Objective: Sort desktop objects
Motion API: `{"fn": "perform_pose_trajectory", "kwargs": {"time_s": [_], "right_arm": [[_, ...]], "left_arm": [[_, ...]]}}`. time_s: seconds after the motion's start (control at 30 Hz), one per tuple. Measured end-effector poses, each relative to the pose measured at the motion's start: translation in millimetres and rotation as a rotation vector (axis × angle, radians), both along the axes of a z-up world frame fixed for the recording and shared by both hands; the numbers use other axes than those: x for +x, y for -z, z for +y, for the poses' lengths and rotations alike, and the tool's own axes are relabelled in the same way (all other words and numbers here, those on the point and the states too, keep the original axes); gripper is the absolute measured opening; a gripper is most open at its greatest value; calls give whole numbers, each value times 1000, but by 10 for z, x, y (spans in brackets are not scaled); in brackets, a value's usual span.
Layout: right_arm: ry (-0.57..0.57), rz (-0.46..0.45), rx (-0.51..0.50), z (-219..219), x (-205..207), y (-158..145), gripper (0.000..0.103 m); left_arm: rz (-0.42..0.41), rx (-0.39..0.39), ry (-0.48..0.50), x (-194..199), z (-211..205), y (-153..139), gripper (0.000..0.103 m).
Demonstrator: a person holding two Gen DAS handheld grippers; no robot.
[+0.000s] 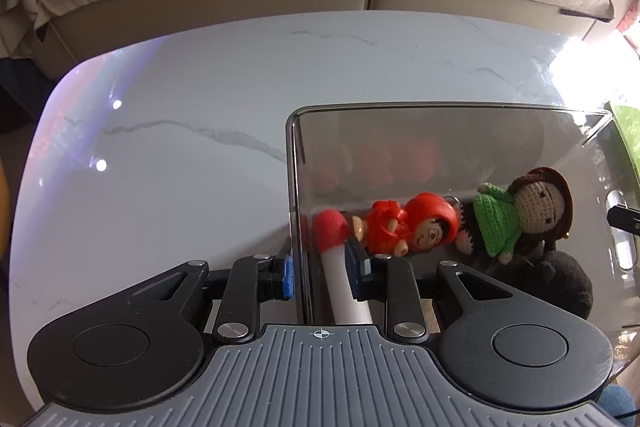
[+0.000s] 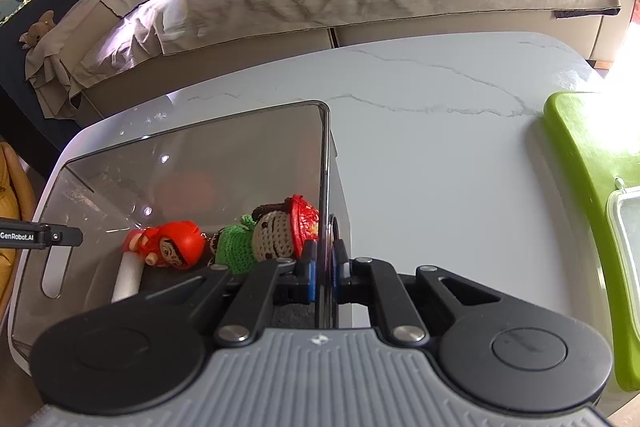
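Left wrist view, writing: none legible.
Landmark: clear smoky storage bin [image 1: 440, 147] on the marble table [image 1: 180, 107].
Left gripper [image 1: 320, 269]: blue pads pinch the bin's left wall, one pad outside, one inside.
Bin contents: red-hooded figurine [image 1: 416, 227] lying on its side near the gripped wall; crocheted doll in green [image 1: 516, 215] just right of it, touching; white stick with red tip [image 1: 340, 267] against the gripped wall, lower end cut off by the gripper body; dark plush lump [image 1: 568, 283] under the doll, shape hard to make out.
Hidden: far bin wall shows only blurred orange reflections; right side washed out by glare.

Right wrist view, writing: "GenRobot.AI" on the black finger [image 2: 40, 237] of the other gripper, entering at the bin's left wall.
Right gripper [image 2: 324, 275]: jaws pressed tight on the bin's right wall [image 2: 324, 167], seen edge-on.
Bin contents: figurine, doll and stick visible inside, partly masked by the gripper linkage; a red patterned piece [image 2: 306, 219] beside the doll's head, unclear.
Right of bin: green tray [image 2: 580, 167], well apart, holding a clear container [image 2: 626, 227] cut off by the frame edge.
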State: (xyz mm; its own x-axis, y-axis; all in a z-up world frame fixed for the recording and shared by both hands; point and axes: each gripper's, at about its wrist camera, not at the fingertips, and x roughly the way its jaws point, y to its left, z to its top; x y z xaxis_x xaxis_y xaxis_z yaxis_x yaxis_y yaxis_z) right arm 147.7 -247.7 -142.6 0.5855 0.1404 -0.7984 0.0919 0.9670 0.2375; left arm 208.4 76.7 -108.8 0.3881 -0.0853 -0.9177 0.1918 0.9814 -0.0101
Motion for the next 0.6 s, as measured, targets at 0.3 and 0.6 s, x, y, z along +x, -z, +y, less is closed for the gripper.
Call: {"fn": "perform_pose_trajectory", "kwargs": {"time_s": [0.3,0.6], "right_arm": [[-51,-38,-3,20,-326,-337,22],[-64,-54,-32,103,-584,-576,26]], "left_arm": [[-9,5,-15,-219,126,-168,30],[-59,-28,38,-702,89,-434,38]]}}
